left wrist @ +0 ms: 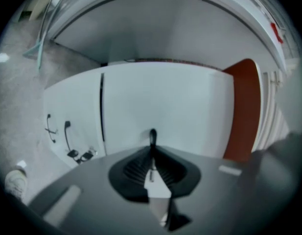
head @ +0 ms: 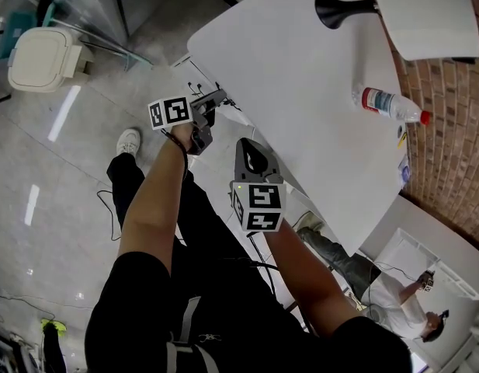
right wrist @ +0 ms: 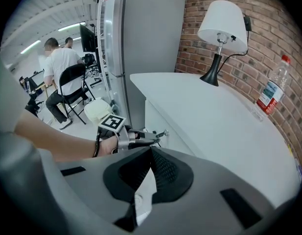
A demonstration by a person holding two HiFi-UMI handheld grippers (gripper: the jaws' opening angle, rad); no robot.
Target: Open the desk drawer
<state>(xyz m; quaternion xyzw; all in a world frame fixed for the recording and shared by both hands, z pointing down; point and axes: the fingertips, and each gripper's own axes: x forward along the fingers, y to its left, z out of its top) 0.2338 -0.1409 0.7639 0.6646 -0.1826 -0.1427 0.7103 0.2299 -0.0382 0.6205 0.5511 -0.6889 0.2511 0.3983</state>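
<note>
The white desk runs across the head view, and its white drawer fronts fill the left gripper view. My left gripper reaches in under the desk's near edge. Its jaws are shut on a thin dark drawer handle that sticks up at their tip. The right gripper view shows that left gripper with its tip against the drawer front. My right gripper hangs just right of it beside the desk edge, shut with nothing between its jaws.
On the desk stand a lamp with a black base and a clear bottle near the brick wall. Other black handles show further along. A cream bin sits on the floor. A person sits on a chair beyond.
</note>
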